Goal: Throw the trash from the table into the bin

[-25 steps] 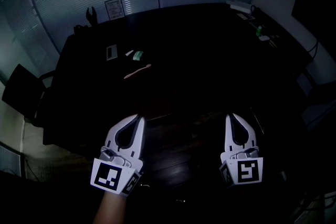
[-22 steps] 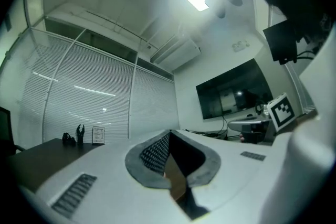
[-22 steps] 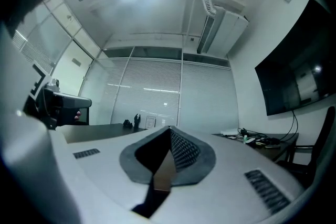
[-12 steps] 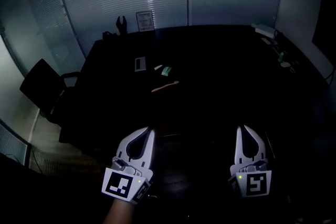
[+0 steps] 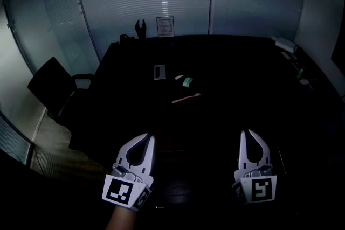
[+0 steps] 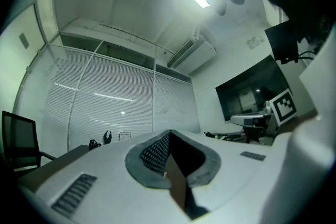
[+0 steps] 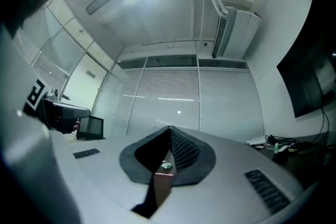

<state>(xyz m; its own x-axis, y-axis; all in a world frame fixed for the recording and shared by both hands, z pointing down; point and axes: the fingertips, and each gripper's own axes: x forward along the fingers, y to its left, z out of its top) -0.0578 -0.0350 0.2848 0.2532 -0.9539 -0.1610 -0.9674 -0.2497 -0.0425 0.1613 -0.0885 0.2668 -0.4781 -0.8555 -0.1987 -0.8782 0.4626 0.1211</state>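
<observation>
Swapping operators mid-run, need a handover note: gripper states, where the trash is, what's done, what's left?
Left gripper: shut, nothing between its jaws, held at the near edge of the table.
Right gripper: shut, also empty, beside it.
Trash: all on the far half of the table, a pinkish strip nearest, then a green scrap, a white scrap and a small grey rectangular piece.
Bin: not in any view.
Done: nothing picked up.
Left: reach across, grip each piece, find the bin and drop it in.
</observation>
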